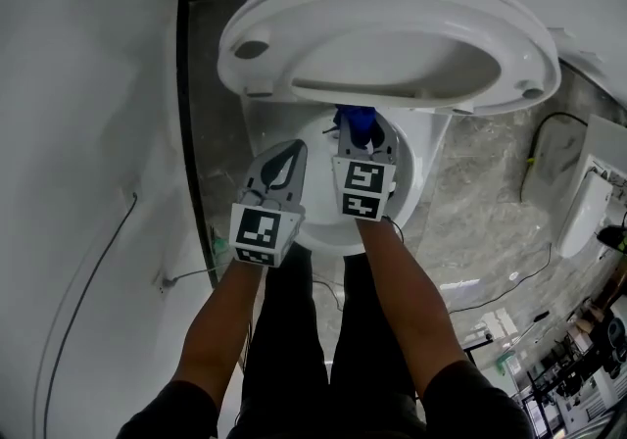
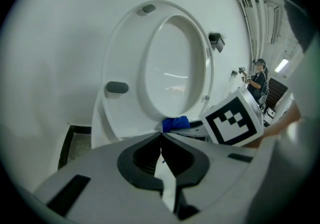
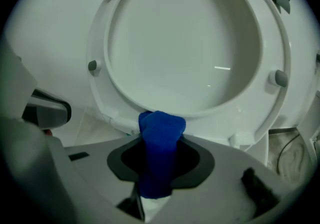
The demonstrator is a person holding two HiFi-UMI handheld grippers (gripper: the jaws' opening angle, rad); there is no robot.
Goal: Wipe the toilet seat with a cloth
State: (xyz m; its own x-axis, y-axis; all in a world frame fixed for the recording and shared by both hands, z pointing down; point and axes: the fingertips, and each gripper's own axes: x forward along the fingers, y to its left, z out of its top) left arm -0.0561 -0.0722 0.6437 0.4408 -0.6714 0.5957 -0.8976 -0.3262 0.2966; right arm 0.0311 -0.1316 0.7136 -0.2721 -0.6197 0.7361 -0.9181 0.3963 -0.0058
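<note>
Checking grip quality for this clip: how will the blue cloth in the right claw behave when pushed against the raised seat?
Probably soft and floppy: the blue cloth bunches into a rounded wad beyond the right claw. Likely light, since a narrow pinch holds it. It should squash and drag rather than slip on the glossy seat.

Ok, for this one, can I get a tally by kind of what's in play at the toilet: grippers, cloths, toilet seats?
Grippers: 2 (left gripper shut and empty; right gripper shut on the cloth)
Blue cloths: 1 (blue cloth, between the right gripper's jaws)
Toilet seats: 1 (toilet seat, raised)
Total: 4
</note>
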